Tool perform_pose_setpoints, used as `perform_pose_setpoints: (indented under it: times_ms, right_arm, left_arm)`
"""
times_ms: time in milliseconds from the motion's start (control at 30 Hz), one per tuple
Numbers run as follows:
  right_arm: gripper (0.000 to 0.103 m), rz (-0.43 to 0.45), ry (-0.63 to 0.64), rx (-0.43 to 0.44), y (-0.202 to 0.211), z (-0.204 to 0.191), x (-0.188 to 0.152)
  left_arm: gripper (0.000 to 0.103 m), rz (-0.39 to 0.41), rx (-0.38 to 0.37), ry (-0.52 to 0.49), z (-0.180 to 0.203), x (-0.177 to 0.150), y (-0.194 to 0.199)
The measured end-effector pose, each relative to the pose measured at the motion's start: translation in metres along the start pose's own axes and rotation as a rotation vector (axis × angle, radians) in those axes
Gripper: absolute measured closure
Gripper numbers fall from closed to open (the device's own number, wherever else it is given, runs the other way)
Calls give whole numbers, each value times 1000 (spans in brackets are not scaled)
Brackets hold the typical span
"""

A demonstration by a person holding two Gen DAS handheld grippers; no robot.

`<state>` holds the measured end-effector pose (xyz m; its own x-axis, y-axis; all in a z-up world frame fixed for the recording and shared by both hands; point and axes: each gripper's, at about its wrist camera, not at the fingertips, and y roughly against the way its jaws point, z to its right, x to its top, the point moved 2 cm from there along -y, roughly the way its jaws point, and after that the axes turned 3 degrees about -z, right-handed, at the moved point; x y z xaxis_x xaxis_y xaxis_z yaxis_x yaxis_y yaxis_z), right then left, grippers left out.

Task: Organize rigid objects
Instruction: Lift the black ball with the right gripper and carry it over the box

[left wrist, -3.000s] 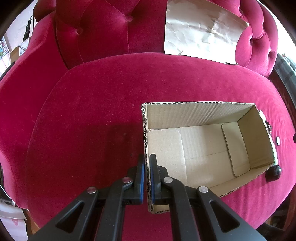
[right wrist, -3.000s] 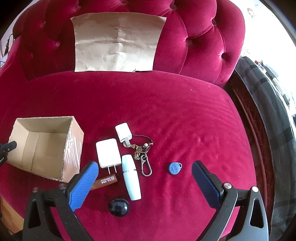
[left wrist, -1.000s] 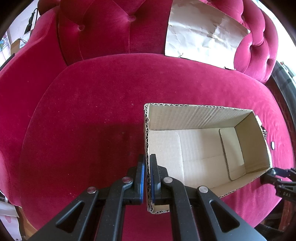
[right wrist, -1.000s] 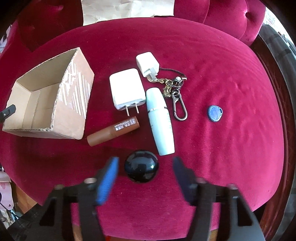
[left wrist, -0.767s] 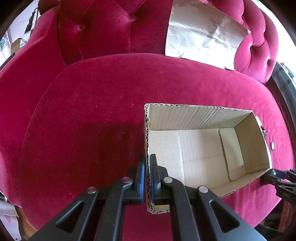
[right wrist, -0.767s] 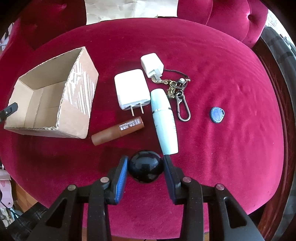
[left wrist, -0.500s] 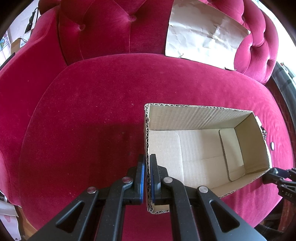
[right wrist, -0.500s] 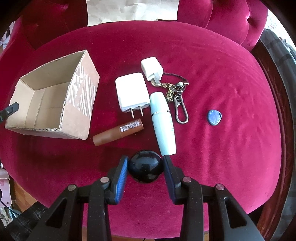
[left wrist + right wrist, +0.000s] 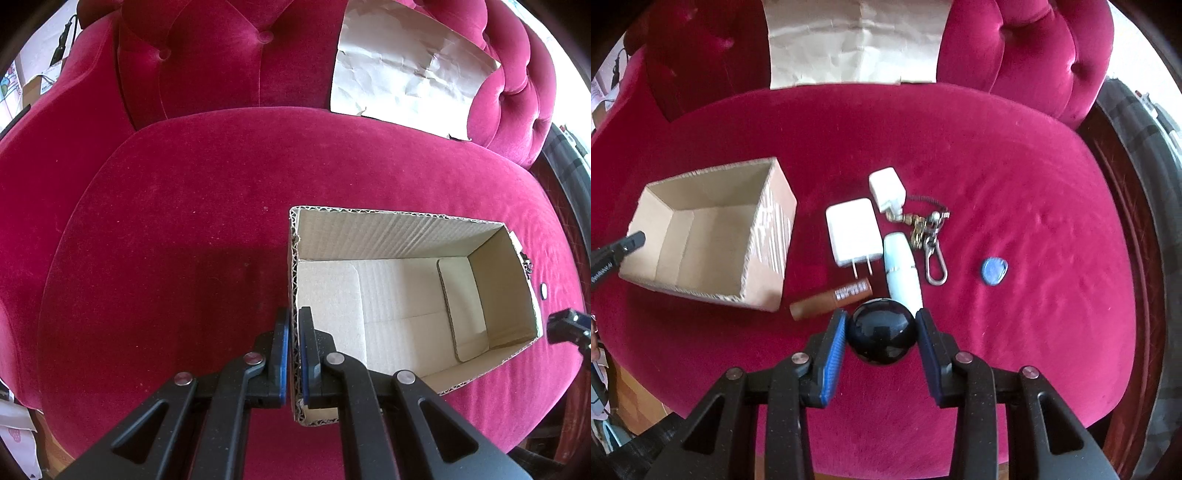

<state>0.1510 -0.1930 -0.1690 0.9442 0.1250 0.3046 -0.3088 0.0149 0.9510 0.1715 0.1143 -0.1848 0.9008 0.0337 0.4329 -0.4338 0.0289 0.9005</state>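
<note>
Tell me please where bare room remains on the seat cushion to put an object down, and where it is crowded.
Free: the cardboard box is empty inside; bare velvet lies left of it, and between the blue tag and the cushion's right edge. Crowded: the strip right of the box, where the large charger, small charger, keychain, white bottle and brown tube lie close together.

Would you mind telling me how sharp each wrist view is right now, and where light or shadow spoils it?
Left wrist view: sharp; left gripper casts a dark shadow on the velvet seat; window glare washes out the upper right corner. Right wrist view: slightly soft; black ball in the right gripper mirrors bright patches; the crumpled paper looks blurred.
</note>
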Motion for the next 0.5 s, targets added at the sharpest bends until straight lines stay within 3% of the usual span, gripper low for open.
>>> perform_pose_setpoints:
  times_ms: [500]
  right_arm:
    - [63, 104, 21, 1, 32, -19, 25]
  left_arm:
    - [99, 1, -1, 9, 0, 1, 0]
